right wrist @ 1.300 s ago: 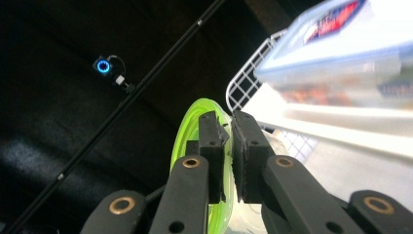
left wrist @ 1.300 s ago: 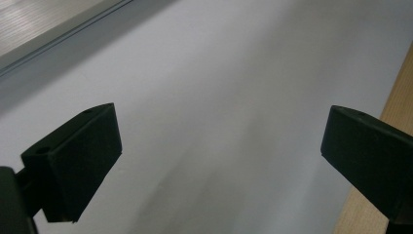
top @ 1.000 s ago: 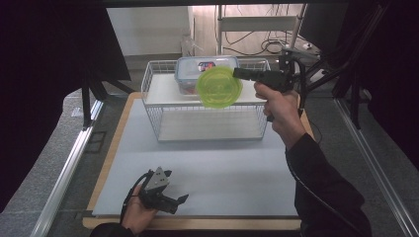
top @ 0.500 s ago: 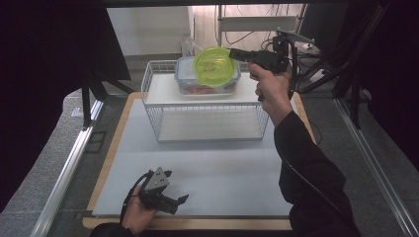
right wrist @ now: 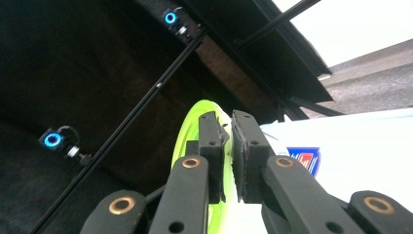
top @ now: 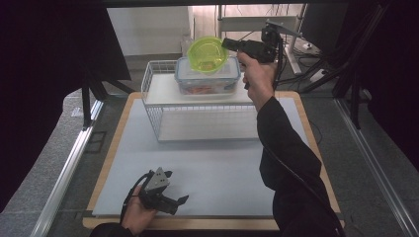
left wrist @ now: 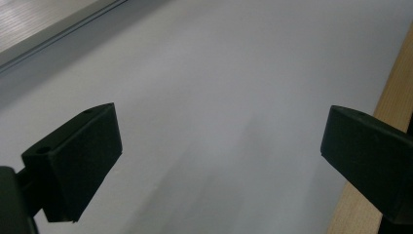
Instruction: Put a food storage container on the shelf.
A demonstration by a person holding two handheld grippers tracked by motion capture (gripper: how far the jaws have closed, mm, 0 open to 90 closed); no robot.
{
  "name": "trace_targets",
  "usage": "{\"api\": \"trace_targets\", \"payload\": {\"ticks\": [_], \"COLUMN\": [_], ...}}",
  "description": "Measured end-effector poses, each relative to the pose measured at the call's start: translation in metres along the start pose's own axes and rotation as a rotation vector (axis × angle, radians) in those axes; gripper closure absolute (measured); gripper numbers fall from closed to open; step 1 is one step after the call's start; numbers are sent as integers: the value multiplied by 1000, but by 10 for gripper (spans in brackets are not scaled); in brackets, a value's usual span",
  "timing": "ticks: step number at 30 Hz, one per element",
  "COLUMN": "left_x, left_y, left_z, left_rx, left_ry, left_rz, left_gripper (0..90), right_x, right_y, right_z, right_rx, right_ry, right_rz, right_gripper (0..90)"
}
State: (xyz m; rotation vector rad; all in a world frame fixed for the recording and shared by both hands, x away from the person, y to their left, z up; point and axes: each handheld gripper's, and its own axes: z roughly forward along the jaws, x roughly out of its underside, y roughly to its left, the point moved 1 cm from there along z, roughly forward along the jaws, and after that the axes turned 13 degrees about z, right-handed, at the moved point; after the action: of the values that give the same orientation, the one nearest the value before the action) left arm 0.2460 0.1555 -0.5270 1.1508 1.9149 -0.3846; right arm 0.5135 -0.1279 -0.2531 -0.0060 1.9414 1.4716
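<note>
While the right gripper [top: 228,44] is held high over the back of the table, its two black jaws are pinched nearly together on the rim of a neon-green plastic bowl [top: 207,54], which hangs tilted just above a clear lidded food container [top: 207,79]. In the right gripper view the bowl's rim [right wrist: 195,131] runs edge-on between the jaws, with the container's white lid and a small red-and-blue label [right wrist: 303,158] beyond it. The container sits on the upper shelf of a white wire rack [top: 163,94] at the far side of the pale grey mat [top: 212,173], which lies on a wooden board [top: 316,148]. The right forearm in its dark sleeve [top: 286,158] crosses in front of the rack's right end and hides that corner. Near the front edge, well apart from the rack, the left gripper [top: 175,201] rests low in the left hand [top: 136,212]; its jaws stand wide apart with nothing between them, the mat beneath and the wooden edge beside one jaw. Black curtains and a metal frame [top: 257,22] close in the surroundings.
</note>
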Motion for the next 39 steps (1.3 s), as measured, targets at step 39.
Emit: {"api": "trace_targets", "payload": {"ticks": [39], "left_x": [0], "left_y": [-4], "left_z": [3], "left_rx": [23], "left_ry": [27], "left_rz": [36], "left_gripper": [17], "right_x": [0], "right_y": [-22], "right_z": [24], "right_rx": [205], "right_ry": [-166], "right_rz": [-77], "right_gripper": [689]}}
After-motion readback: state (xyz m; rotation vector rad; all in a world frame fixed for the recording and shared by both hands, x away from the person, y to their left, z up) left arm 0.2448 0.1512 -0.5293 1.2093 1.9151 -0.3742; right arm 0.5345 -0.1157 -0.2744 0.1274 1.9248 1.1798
